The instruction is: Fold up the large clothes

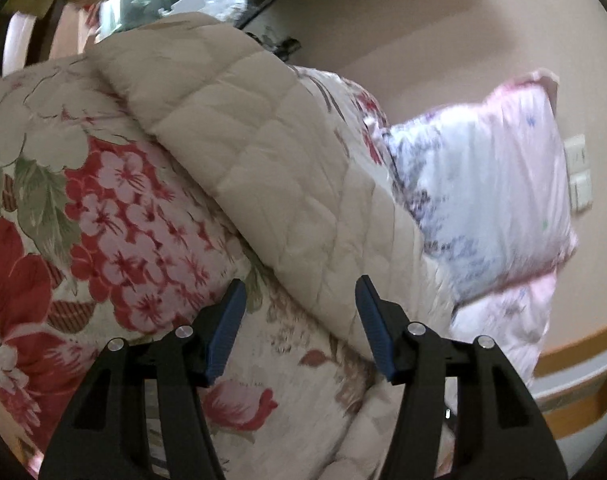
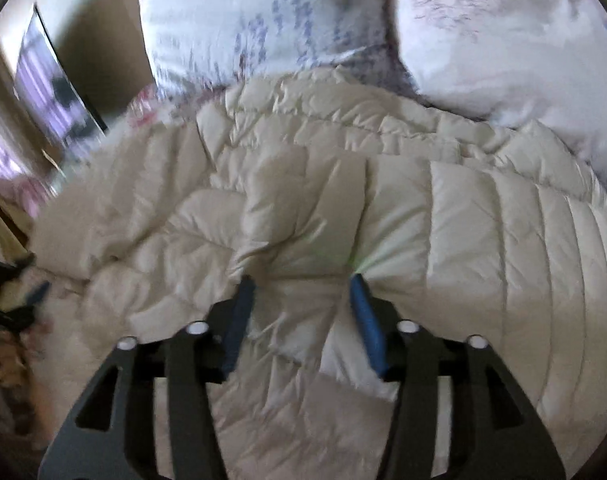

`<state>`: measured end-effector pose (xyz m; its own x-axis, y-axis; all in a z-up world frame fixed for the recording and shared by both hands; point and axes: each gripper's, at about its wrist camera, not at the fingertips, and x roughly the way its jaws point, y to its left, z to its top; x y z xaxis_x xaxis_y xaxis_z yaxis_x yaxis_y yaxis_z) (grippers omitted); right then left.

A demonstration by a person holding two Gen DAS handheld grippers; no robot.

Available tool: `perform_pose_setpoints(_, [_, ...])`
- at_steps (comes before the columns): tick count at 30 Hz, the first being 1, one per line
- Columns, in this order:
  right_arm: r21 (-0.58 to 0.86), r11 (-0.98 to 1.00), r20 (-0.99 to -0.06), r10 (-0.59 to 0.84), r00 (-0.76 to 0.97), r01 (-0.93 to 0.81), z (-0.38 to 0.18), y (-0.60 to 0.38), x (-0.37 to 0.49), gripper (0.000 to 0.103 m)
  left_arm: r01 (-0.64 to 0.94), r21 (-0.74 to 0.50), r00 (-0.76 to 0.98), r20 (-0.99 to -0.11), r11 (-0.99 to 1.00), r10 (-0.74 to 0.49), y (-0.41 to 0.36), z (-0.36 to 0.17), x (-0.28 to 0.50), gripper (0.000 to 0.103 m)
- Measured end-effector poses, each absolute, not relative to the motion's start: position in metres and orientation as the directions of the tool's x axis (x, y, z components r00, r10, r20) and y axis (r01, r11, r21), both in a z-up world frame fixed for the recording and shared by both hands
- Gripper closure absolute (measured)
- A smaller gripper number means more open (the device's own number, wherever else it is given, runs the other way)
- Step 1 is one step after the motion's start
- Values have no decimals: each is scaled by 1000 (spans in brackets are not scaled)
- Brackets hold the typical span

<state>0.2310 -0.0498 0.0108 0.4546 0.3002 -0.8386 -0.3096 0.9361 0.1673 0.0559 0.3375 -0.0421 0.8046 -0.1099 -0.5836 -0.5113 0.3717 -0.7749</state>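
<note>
A: Left gripper (image 1: 301,300), build?
B: Black plastic frame. Two angled arms per side with slot cut-outs, and a round silver screw head caps each of the four pivots. Fingers (image 1: 373,330) are flat blue pads with fine ribbing across the face.

A: Right gripper (image 2: 301,292)?
B: Same pattern: dark grey-black linkage, four pale round screw heads, long slot cut-outs in the outer arms. Blue pads (image 2: 367,322) again, narrow and slab-shaped; motion blur hides any ribbing.

A: Cables, markings, skin?
B: None visible in either view.

A floral-covered bed (image 1: 135,216), seemingly, carries a cream quilted jacket (image 2: 343,208) and pale pillows (image 1: 487,184)
</note>
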Motion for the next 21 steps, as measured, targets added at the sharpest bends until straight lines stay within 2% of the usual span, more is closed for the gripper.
perform_pose_setpoints(6, [224, 926, -813, 350, 466, -304, 29, -72, 204, 40, -528, -807, 826, -560, 264, -62, 358, -48, 58, 46])
perform_pose_setpoints(9, [230, 924, -810, 355, 466, -305, 31, -79, 197, 40, -546, -804, 826, -564, 235, -10, 373, -47, 59, 51])
perform_pose_setpoints(12, [234, 927, -803, 354, 480, -292, 33, -90, 189, 39, -564, -796, 817, -577, 219, 7, 384, -49, 61, 64])
perform_pose_setpoints(14, [238, 931, -796, 351, 494, -277, 37, -102, 183, 39, -574, -783, 808, -589, 239, 15, 390, -48, 63, 85])
perform_pose_setpoints(16, [236, 937, -788, 340, 513, -258, 41, -117, 178, 38, -577, -768, 803, -595, 278, 22, 391, -40, 67, 93])
perform_pose_setpoints(17, [234, 939, -785, 335, 522, -251, 42, -122, 176, 37, -567, -765, 809, -588, 306, 28, 389, -31, 70, 96])
perform_pose_setpoints(21, [232, 951, -766, 308, 564, -204, 50, -151, 167, 35, -491, -748, 846, -532, 447, 39, 367, 14, 82, 97])
